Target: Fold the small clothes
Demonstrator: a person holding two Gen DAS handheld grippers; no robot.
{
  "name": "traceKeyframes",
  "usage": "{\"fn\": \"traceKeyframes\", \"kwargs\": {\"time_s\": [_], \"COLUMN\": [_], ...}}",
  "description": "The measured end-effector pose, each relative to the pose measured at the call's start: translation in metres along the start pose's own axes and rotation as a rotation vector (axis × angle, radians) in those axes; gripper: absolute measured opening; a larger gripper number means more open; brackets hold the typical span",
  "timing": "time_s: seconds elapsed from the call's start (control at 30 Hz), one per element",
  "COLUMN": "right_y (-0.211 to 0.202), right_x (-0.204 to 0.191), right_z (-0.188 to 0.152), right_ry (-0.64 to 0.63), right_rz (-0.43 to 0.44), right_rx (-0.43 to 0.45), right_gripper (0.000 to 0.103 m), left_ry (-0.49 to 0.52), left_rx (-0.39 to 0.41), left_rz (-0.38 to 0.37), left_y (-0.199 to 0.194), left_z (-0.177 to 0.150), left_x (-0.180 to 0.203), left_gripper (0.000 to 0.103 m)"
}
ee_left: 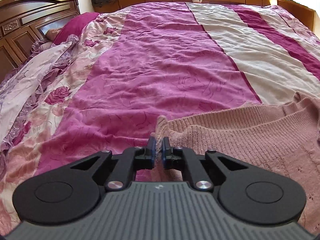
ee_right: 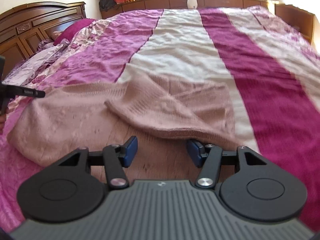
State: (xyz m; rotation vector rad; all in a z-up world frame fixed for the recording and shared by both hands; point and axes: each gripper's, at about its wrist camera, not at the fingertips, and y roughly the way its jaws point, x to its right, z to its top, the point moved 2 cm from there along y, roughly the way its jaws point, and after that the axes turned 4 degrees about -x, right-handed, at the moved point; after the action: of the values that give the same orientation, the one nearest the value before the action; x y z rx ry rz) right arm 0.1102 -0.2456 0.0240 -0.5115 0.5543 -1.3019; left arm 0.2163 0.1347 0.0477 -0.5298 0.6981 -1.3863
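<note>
Because the pink knit sweater (ee_right: 84, 116) has to be folded on something flat, it lies spread on the near part of the bed (ee_left: 160, 60), over the striped pink and cream quilt (ee_right: 260, 70), with plenty of bare cover beyond it for the fold to land on. The left gripper (ee_left: 158, 146) has its blue fingers (ee_left: 151, 150) drawn together on a corner of the knit at the sweater's left edge, the fabric bunched and standing up between them; that pinch looks meant to anchor the corner or to lift it over. In the right wrist view that same tool shows as a dark tip at the far left, by the sweater's edge. The right gripper (ee_right: 162, 152) has its fingers (ee_right: 131, 150) wide apart, low over the near middle of the garment; its right finger is tucked just under a flap of the sweater that is already turned over onto the body, with the doubled edge running across in front of the tool. Whether it touches the cloth I cannot tell, as this view is blurred. I judge the fold to be under way, not finished: one side or sleeve is laid in, and the spread fingers seem placed to take the near hem next. Loose knit may slip or stretch if pulled from one corner only.
</note>
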Motion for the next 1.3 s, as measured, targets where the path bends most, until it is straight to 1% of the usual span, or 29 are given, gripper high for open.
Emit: {"fn": "traceKeyframes", "kwargs": {"time_s": [0.1,0.13,0.17,0.2,0.23,0.27,0.3,0.33,0.37,0.43,0.5,0.57,0.63,0.73,0.77,0.87,0.93,0.97,1.0,1.03,1.1,1.17,1.23,1.3], "right_y": [0.002,0.004,0.004,0.005,0.004,0.003,0.001,0.0,0.0,0.003,0.007,0.004,0.0,0.003,0.007,0.025,0.038,0.042,0.044,0.045,0.043,0.041,0.048,0.06], "right_x": [-0.003,-0.005,-0.007,-0.01,-0.013,-0.016,-0.016,-0.015,-0.012,-0.002,0.009,0.011,0.005,-0.008,-0.013,-0.024,-0.027,-0.026,-0.023,-0.019,-0.001,0.021,0.049,0.074], "right_z": [0.012,0.015,0.018,0.02,0.023,0.025,0.026,0.027,0.029,0.033,0.038,0.042,0.044,0.044,0.043,0.037,0.034,0.034,0.036,0.04,0.054,0.066,0.076,0.079], "right_ry": [-0.053,-0.08,-0.105,-0.137,-0.167,-0.195,-0.207,-0.207,-0.193,-0.153,-0.125,-0.137,-0.198,-0.278,-0.295,-0.359,-0.371,-0.362,-0.351,-0.333,-0.238,-0.138,-0.028,0.042], "right_rz": [0.006,0.012,0.013,0.011,0.009,0.008,0.002,-0.011,-0.034,-0.082,-0.1,-0.064,-0.006,0.11,0.125,0.124,0.126,0.133,0.13,0.111,0.07,0.023,-0.041,-0.112], "right_rx": [0.017,0.021,0.023,0.025,0.027,0.031,0.041,0.052,0.057,0.056,0.046,0.056,0.062,0.011,-0.014,-0.058,-0.082,-0.082,-0.075,-0.065,0.001,0.03,0.025,-0.008], "right_gripper": [0.057,0.057,0.057,0.057,0.057,0.057,0.057,0.057,0.057,0.057,0.057,0.057,0.057,0.057,0.057,0.057,0.055,0.036,0.006,0.009,0.009,0.009,0.009,0.012], "left_ry": [-0.023,-0.031,-0.036,-0.039,-0.046,-0.052,-0.058,-0.063,-0.064,-0.061,-0.062,-0.066,-0.071,-0.092,-0.1,-0.121,-0.116,-0.104,-0.095,-0.09,-0.084,-0.068,-0.055,-0.053], "left_rx": [-0.007,-0.01,-0.013,-0.016,-0.017,-0.012,-0.002,0.009,0.018,0.028,0.034,0.03,0.021,-0.01,-0.024,-0.093,-0.101,-0.092,-0.083,-0.074,-0.056,-0.045,-0.04,-0.032], "left_rz": [-0.039,-0.053,-0.062,-0.067,-0.069,-0.069,-0.067,-0.062,-0.059,-0.065,-0.093,-0.125,-0.146,-0.152,-0.152,-0.154,-0.148,-0.141,-0.135,-0.138,-0.146,-0.139,-0.124,-0.113], "left_y": [0.002,0.002,0.001,0.0,-0.004,-0.008,-0.013,-0.018,-0.022,-0.03,-0.037,-0.04,-0.04,-0.032,-0.027,-0.01,-0.004,-0.004,-0.004,-0.004,-0.004,-0.002,0.001,0.001], "left_z": [-0.003,-0.004,-0.005,-0.005,-0.006,-0.006,-0.007,-0.007,-0.006,-0.004,-0.002,0.0,0.001,-0.001,-0.003,-0.01,-0.016,-0.017,-0.018,-0.017,-0.014,-0.01,-0.006,-0.002], "left_x": [0.003,0.004,0.003,0.002,0.001,-0.002,-0.004,-0.006,-0.009,-0.011,-0.01,-0.008,-0.003,0.003,0.006,0.013,0.018,0.021,0.022,0.024,0.025,0.027,0.028,0.028], "left_gripper": [0.007,0.009,0.016,0.02,0.03,0.041,0.048,0.057,0.059,0.059,0.059,0.059,0.059,0.06,0.06,0.06,0.059,0.059,0.059,0.058,0.058,0.058,0.058,0.058]}}
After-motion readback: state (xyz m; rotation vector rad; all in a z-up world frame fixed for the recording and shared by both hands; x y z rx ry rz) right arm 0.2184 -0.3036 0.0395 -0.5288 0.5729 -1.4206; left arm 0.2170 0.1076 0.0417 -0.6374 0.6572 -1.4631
